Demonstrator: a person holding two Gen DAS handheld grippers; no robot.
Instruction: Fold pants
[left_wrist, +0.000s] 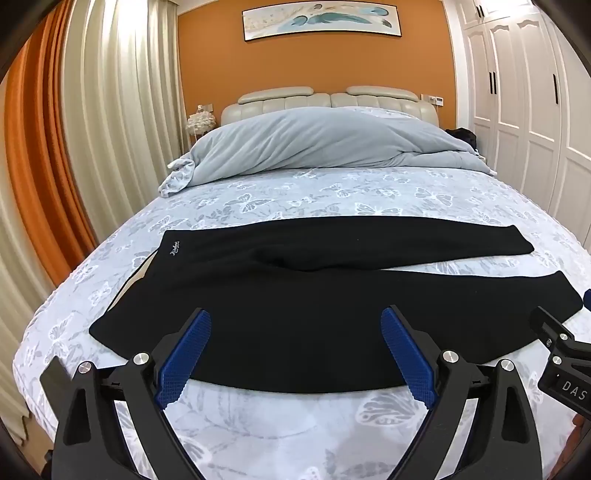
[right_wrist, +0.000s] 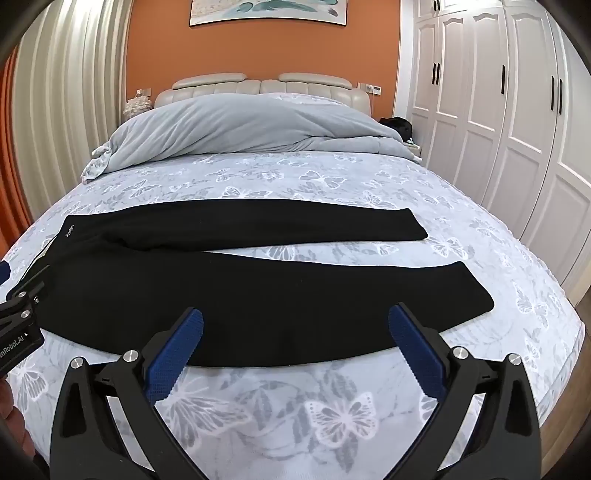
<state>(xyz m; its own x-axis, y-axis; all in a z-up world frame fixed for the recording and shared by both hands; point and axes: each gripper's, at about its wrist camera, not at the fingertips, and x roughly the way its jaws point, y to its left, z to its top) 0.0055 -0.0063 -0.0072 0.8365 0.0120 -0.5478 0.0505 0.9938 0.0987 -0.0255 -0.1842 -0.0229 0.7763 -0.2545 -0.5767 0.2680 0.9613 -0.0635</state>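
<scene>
The black pants (left_wrist: 295, 295) lie flat across the foot end of the bed, waistband to the left and the 2 legs running to the right. The fabric is plain, matte and dark, with a small pale embroidered logo (left_wrist: 174, 251) near the far corner of the waistband. A pale lining shows at the waist opening on the left edge. The legs part from the crotch in a narrow V: the far leg (right_wrist: 277, 225) lies straight and ends in a square hem, and the near leg (right_wrist: 295, 295) is broader and curves along the bed's near edge. A strip of bedsheet shows between them.

The left gripper (left_wrist: 295, 325) hangs above the near leg close to the waist, jaws spread wide, nothing between its blue pads. The right gripper (right_wrist: 295, 325) hangs above the same leg further toward the hem, likewise spread and empty.

Under the pants is a light butterfly-print bedsheet (right_wrist: 332, 406). A grey duvet (left_wrist: 314, 144) is heaped at the cream headboard (left_wrist: 288, 98).
</scene>
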